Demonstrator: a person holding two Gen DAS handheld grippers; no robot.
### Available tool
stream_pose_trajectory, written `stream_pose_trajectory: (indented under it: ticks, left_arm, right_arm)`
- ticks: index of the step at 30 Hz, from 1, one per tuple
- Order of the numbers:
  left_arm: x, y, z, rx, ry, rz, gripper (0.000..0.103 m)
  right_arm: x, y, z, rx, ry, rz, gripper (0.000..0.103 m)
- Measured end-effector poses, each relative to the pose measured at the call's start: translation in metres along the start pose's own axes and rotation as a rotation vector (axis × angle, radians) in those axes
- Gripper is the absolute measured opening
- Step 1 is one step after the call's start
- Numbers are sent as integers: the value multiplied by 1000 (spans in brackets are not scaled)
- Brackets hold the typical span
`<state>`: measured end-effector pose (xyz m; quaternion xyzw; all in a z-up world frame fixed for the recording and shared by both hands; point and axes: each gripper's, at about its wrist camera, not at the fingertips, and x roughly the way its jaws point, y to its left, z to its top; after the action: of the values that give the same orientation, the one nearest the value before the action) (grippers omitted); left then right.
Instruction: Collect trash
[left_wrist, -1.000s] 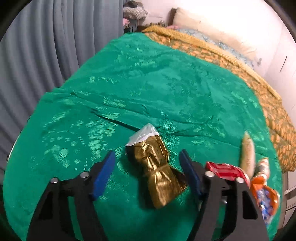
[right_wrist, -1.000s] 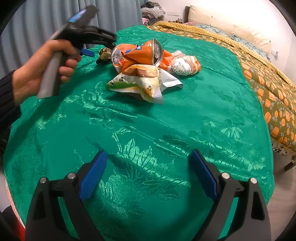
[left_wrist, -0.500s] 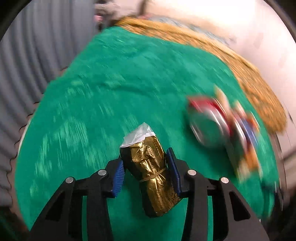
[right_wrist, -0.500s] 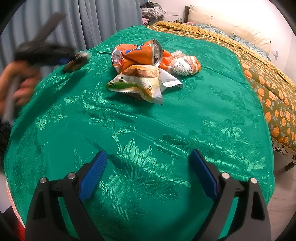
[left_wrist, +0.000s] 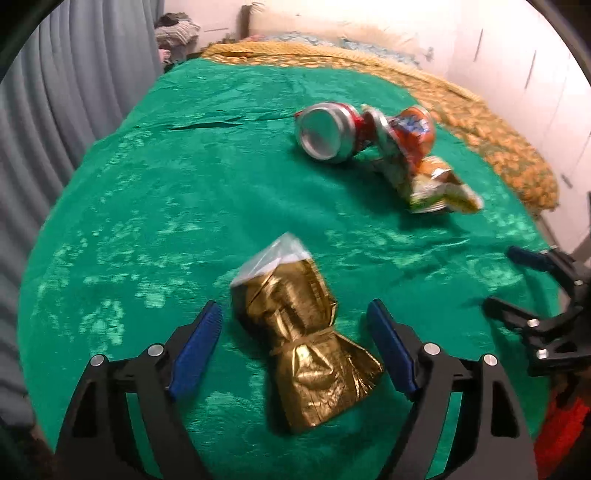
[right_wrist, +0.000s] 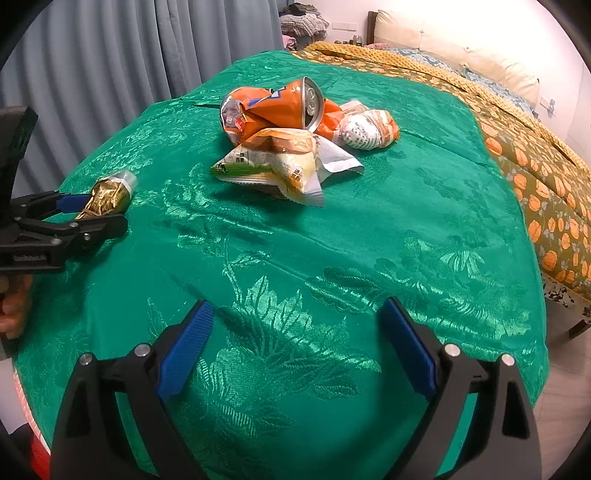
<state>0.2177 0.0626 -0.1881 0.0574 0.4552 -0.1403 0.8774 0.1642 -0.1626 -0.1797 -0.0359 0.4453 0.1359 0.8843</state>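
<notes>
A crumpled gold foil wrapper with a clear end lies on the green cloth between the jaws of my left gripper, which is open and not touching it. It also shows in the right wrist view, with the left gripper around it. A pile of trash sits further on: a red can, a crushed orange can, a snack bag and a round wrapper. My right gripper is open and empty over the cloth's near edge.
Grey curtains hang along the left. A patterned orange blanket and pillows lie beyond the green cloth on the right. The cloth's edge drops to the floor at the right.
My left gripper was shut on the gold wrapper half a second ago; it has carried it toward the near left of the cloth and opened. The right gripper has not moved.
</notes>
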Motion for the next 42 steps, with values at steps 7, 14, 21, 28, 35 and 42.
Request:
stream_pose_trajectory:
  ticks: [7, 14, 21, 28, 35, 42]
  left_arm:
    - [2, 10, -3, -7, 1, 44, 94]
    - [3, 12, -5, -14, 8, 50, 97]
    - [3, 11, -4, -16, 8, 46, 97]
    - [3, 11, -4, -17, 7, 45, 97]
    - [3, 11, -4, -16, 7, 46, 97]
    - [3, 9, -4, -14, 9, 52, 97]
  right_arm:
    - [1, 1, 9, 27, 20, 9, 92]
    - [16, 39, 75, 13, -45, -1, 92]
    - [54, 27, 101, 101, 15, -99, 89]
    - [25, 2, 73, 62, -1, -47, 55]
    - [-20, -16, 17, 3, -43, 39, 54]
    - [-18, -17, -8, 57, -58, 36, 80]
